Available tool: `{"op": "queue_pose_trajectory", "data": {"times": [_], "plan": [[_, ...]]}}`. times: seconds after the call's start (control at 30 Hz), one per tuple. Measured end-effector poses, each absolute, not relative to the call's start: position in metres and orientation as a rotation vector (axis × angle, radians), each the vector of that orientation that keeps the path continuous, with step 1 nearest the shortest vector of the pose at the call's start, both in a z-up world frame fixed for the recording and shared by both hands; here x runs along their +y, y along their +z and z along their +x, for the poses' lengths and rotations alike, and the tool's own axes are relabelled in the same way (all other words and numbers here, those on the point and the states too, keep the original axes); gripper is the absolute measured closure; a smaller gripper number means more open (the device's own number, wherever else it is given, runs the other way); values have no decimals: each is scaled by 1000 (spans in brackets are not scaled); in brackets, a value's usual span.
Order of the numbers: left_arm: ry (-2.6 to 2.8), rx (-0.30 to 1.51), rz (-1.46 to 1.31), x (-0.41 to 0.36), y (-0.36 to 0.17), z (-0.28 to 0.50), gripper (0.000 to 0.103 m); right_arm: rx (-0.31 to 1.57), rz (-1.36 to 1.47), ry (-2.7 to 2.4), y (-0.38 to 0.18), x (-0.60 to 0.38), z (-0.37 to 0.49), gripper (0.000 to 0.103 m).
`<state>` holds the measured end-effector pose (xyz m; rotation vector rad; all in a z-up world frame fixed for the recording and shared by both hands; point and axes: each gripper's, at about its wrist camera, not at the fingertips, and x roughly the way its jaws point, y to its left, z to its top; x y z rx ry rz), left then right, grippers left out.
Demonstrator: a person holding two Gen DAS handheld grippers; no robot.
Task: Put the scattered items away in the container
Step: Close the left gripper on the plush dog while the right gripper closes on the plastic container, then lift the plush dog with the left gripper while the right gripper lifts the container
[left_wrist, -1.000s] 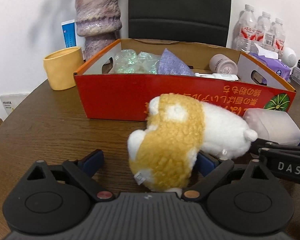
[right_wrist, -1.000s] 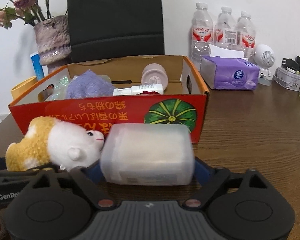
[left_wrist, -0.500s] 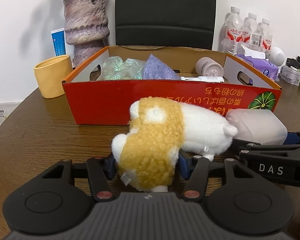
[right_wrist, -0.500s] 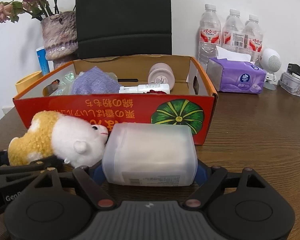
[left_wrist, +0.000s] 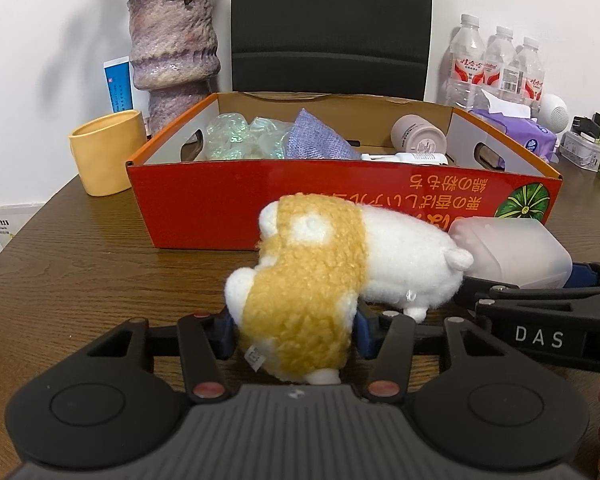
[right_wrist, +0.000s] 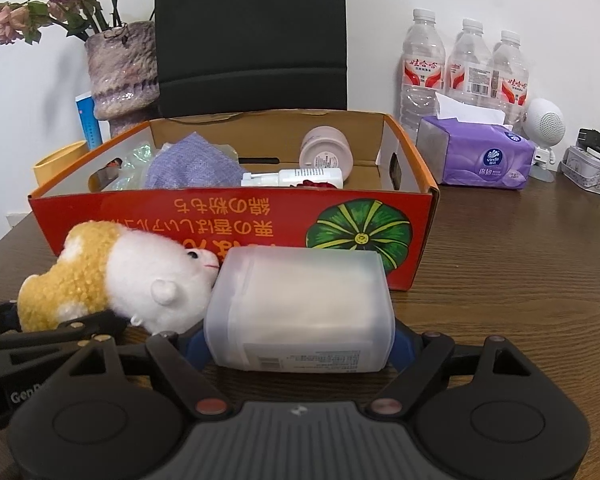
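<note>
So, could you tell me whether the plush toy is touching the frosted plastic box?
Touching: in the right wrist view the plush toy's snout presses against the frosted plastic box's left end.

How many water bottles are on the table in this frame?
3, standing in a row by the wall behind the purple tissue pack: left bottle, middle bottle, right bottle. The pack hides their bases, and more could stand behind them.

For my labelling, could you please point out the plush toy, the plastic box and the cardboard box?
plush toy (left_wrist: pixel 312 280), left wrist view, yellow back.
plastic box (right_wrist: pixel 312 304), right wrist view, front face.
cardboard box (right_wrist: pixel 172 216), right wrist view, red front wall.
</note>
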<state>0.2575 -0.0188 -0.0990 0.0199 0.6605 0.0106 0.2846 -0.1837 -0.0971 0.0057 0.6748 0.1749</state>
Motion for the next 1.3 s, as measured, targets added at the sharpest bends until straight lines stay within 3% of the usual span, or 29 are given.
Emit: {"op": "queue_pose_trajectory", "data": {"times": [1.3], "plan": [[24,650,-35,-12,-98,250,51,659,40,202,-96,-186,283,22]]}}
